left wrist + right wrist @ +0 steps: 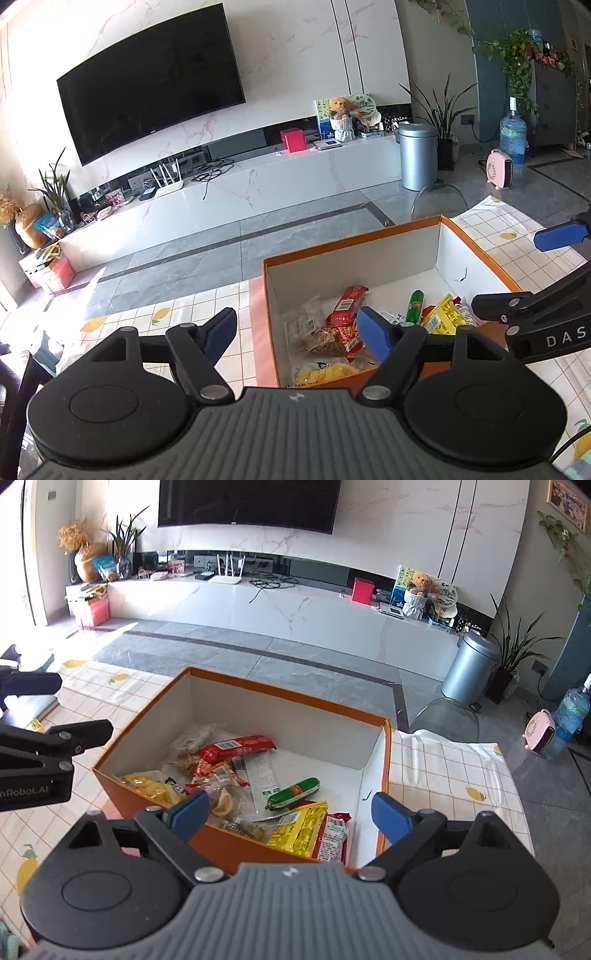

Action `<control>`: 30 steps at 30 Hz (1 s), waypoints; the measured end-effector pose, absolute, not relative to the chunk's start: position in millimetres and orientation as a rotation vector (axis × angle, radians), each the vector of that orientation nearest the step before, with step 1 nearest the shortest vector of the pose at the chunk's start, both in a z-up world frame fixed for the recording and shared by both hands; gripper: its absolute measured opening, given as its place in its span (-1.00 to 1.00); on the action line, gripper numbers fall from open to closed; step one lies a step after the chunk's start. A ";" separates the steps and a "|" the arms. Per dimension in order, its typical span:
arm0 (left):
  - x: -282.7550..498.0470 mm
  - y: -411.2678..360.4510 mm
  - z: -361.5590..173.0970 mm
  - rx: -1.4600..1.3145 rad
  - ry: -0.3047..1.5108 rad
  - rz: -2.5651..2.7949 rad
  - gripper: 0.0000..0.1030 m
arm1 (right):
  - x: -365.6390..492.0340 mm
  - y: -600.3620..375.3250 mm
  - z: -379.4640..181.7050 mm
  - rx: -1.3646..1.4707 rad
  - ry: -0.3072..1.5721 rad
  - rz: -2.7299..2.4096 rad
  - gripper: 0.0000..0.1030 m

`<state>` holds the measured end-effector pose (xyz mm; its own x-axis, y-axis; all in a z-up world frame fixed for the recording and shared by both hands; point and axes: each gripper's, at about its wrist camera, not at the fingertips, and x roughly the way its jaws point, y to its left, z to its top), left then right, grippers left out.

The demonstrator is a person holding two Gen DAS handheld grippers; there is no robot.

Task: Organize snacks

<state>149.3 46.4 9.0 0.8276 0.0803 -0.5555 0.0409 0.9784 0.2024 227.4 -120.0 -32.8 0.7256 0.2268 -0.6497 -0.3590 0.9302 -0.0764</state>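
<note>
Checked tablecloth (443, 771) with lemon prints under everything, a TV wall beyond — and on it the orange box (291, 698), its top open, where the snacks already sit.

Going left to right in my right wrist view: a yellow bag (153, 786) in the near-left corner, a red pack (236, 746) lying crosswise with its long axis running left-right, a green sausage (293, 793) pointing down-left to up-right, then a yellow pack (299, 830) and another red one against the near wall.

I'd judge all of these light and crinkly, the film slippery; the bags will crush, so I'd pinch a sealed end or across the short side. The sausage looks firmer and may roll — take it across its middle.

My left gripper (295, 332) hangs over the box's left wall, jaws spread wide, nothing between them. My right gripper (291, 816) hangs over the near wall, equally wide and empty.
</note>
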 end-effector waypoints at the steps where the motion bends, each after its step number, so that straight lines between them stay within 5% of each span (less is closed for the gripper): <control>1: 143.7 46.4 11.3 0.206 0.589 0.024 0.71 | 218.8 -121.4 -29.9 -0.193 0.672 0.327 0.81; 12: 78.3 51.1 11.8 0.094 0.525 0.045 0.72 | 125.7 -139.2 -20.8 -0.035 0.540 0.315 0.92; 16: 66.5 51.8 2.8 0.059 0.563 0.061 0.58 | 99.9 -139.9 -28.8 0.022 0.531 0.292 0.92; 30: 37.6 39.9 -23.7 0.031 0.532 0.067 0.71 | 55.4 -132.6 -60.6 0.010 0.463 0.192 0.93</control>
<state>37.6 39.9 -23.7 0.8596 0.0722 -0.5058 -0.0562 0.9973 0.0468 55.4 -132.6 -60.6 0.8771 0.1861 -0.4427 -0.1815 0.9820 0.0532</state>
